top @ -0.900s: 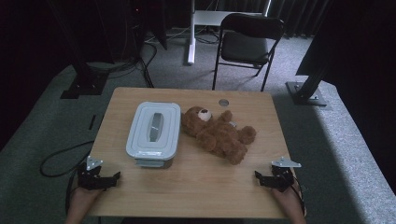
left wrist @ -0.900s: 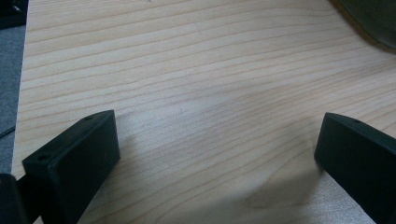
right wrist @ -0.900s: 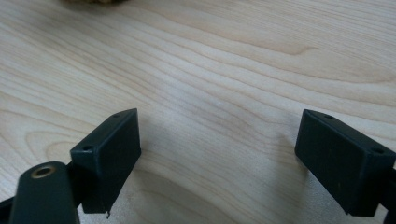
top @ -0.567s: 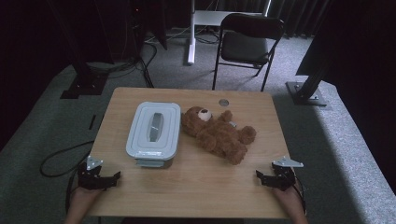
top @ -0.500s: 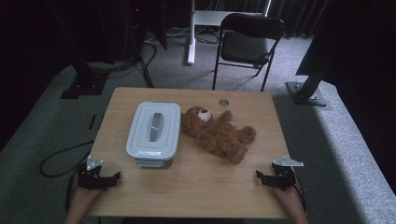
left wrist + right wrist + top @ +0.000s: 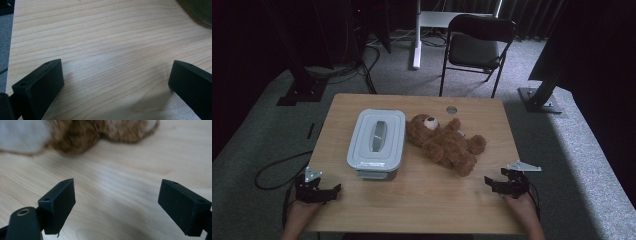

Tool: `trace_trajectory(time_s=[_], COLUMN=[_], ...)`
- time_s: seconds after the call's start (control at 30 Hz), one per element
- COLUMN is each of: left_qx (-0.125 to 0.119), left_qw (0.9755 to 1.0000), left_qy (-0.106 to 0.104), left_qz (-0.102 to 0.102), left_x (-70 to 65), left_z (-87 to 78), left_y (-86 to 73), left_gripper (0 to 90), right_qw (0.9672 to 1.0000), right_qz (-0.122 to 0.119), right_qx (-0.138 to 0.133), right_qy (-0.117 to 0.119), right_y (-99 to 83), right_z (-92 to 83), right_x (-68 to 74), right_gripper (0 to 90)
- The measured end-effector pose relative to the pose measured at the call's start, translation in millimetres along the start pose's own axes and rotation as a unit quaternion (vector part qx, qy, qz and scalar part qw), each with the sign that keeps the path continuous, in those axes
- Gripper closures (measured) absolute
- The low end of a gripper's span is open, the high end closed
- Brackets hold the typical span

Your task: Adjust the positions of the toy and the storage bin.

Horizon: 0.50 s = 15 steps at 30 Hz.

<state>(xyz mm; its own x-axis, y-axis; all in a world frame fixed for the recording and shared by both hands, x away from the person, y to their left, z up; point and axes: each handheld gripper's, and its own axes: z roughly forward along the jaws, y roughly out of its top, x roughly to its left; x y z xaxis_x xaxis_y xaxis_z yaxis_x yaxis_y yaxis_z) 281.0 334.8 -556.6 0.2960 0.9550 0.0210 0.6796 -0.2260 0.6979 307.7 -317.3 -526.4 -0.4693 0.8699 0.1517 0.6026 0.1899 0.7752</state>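
A wooden worktop (image 6: pixel 422 200) stands on grey carpet (image 6: pixel 257 145). Near its far edge lies a small round disc (image 6: pixel 451 109). Beyond the worktop — a dark folding chair (image 6: pixel 479 47), a white post (image 6: pixel 416 35) beside it. Black stand bases (image 6: pixel 302 92) sit at either side — cables (image 6: pixel 274 167) trail across the carpet at left.

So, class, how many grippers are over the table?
2: the left gripper at the near left corner, the right gripper at the near right edge, both with jaws open and empty.
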Motion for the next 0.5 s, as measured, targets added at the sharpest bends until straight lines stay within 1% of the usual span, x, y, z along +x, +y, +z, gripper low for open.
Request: trace_trajectory(time_s=[0.07,0.17,0.2,0.3,0.4,0.43,0.5], left_qx=[0.0,0.0,0.0,0.0,0.0,0.0,0.001], left_qw=[1.0,1.0,1.0,1.0,1.0,1.0,1.0], left_qy=[0.0,0.0,0.0,0.0,0.0,0.0,0.0], left_qz=[0.0,0.0,0.0,0.0,0.0,0.0,0.001], left_x=[0.0,0.0,0.0,0.0,0.0,0.0,0.1], left_z=[0.0,0.0,0.0,0.0,-0.1,-0.1,-0.1], left_y=[0.0,0.0,0.0,0.0,0.0,0.0,0.1], left_gripper=[0.6,0.6,0.6,0.6,0.6,0.6,0.6], right_qw=[0.9999,0.9993,0.9988,0.9976,0.9975,0.9975,0.9971], right_qz=[0.0,0.003,0.007,0.008,-0.002,-0.002,-0.01], right_qx=[-0.01,-0.026,-0.031,-0.044,-0.047,-0.047,-0.051], right_qy=[0.008,0.026,0.037,0.052,0.053,0.053,0.056], right_y=[4.9,14.5,18.0,29.3,39.0,39.0,49.1], right_z=[-2.5,-6.6,-7.7,-9.5,-9.7,-9.7,-8.9], right_x=[1.0,2.1,1.9,3.5,7.5,7.5,11.3], right_gripper=[13.7,13.8,13.8,14.2,14.2,14.2,14.3])
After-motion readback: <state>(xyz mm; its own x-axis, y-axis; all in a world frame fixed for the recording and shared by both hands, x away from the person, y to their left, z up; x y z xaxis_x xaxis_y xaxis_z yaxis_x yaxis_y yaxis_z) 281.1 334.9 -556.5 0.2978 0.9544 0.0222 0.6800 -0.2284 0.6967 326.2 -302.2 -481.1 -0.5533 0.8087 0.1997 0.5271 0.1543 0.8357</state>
